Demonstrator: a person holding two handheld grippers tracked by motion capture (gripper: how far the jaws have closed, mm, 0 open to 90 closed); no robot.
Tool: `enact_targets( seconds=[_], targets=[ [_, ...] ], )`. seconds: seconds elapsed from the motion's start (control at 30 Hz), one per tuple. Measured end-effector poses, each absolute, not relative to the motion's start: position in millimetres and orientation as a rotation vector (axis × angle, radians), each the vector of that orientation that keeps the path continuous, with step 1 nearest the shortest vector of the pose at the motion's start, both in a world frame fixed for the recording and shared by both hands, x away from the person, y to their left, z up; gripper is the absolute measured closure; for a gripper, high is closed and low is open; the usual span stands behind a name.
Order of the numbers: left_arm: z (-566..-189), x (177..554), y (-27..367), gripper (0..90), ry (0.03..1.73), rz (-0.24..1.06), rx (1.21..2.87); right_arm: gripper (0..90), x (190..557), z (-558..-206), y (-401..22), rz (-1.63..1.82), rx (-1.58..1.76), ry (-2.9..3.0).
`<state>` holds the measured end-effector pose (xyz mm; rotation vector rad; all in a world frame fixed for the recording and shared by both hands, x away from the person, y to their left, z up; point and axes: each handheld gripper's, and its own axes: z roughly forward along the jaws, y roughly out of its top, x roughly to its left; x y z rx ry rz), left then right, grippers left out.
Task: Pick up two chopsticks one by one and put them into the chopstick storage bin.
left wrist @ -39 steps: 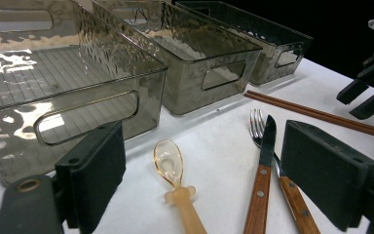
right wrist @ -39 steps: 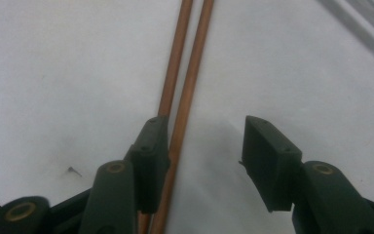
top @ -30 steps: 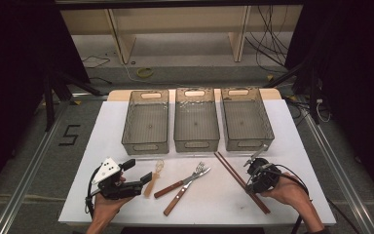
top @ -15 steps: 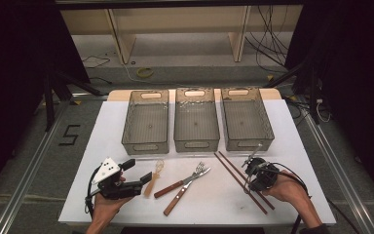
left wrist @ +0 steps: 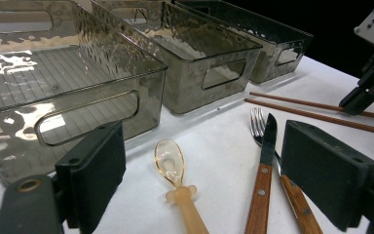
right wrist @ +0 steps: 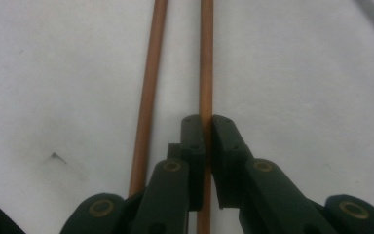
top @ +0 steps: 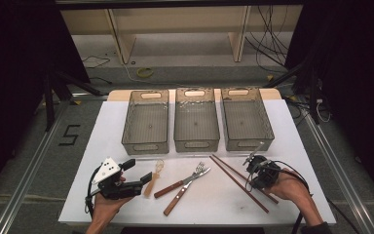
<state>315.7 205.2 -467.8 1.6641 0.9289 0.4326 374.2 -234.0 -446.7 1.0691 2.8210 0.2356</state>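
Here the work looks like sorting cutlery into bins, and the step in hand is the first pickup. At the left, the left gripper (top: 146,179) hovers above the tabletop (top: 204,204) with its jaws wide apart and nothing between them; the left gripper view looks past them at an amber spoon (left wrist: 179,187), a knife (left wrist: 263,183) and a fork (left wrist: 259,122), none touched. Behind stand three empty smoky bins (top: 146,124). Further right lie two chopsticks (top: 241,183). The right gripper (right wrist: 206,127) has just been closing, and its jaws now pinch one chopstick (right wrist: 205,58) lying flat, the other stick just beside. That pinch is plain in the right gripper view; in the high view it is too small to read. Next, I judge, comes a level lift toward a bin, keeping the long stick from swinging.
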Motion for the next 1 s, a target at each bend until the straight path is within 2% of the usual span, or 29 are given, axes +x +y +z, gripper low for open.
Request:
enact_targets(
  seconds=[0.37,1.0],
  targets=[
    [-455.1,320.1,196.2,16.3,0.878,0.403,1.721,84.9,365.3,-421.4,-218.7,0.347,0.939,2.803],
    [-426.5,337.4,132.2,17.0,0.658,0.328,1.988,84.9,352.0,-412.1,-166.0,0.329,0.6,2.87]
  ],
)
